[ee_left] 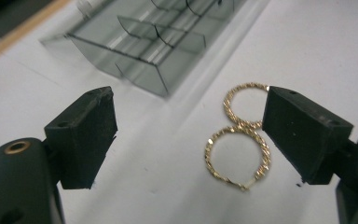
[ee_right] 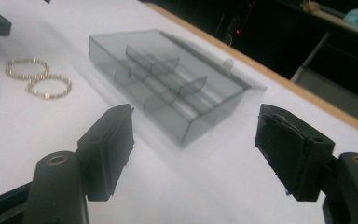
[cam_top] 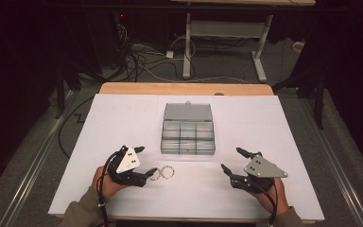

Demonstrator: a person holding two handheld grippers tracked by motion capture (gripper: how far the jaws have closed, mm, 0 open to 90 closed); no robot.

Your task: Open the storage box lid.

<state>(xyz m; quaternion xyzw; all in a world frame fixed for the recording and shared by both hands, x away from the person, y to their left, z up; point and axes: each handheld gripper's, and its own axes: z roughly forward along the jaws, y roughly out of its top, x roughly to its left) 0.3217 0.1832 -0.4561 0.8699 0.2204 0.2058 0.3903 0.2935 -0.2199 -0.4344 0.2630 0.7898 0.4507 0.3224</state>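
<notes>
Two thin gold rings point(cam_top: 168, 171) lie touching each other on the white table top, in front of a clear grey compartment box point(cam_top: 188, 135) whose lid is folded back. My left gripper point(cam_top: 146, 161) stands open just left of the rings. In the left gripper view its jaws point(ee_left: 191, 135) are wide apart, and the near ring point(ee_left: 209, 154) and the far ring point(ee_left: 227, 105) lie flat close to the right-hand jaw, with no pad pressing on them. My right gripper point(cam_top: 230, 159) is open and empty to the right of the rings. It points toward the box point(ee_right: 168, 93).
The white sheet point(cam_top: 113, 118) covers a wooden table with its bare edge point(cam_top: 184, 88) at the back. The box has several empty compartments. Beyond the table are cables on the floor point(cam_top: 142, 61) and a white desk frame point(cam_top: 227, 33).
</notes>
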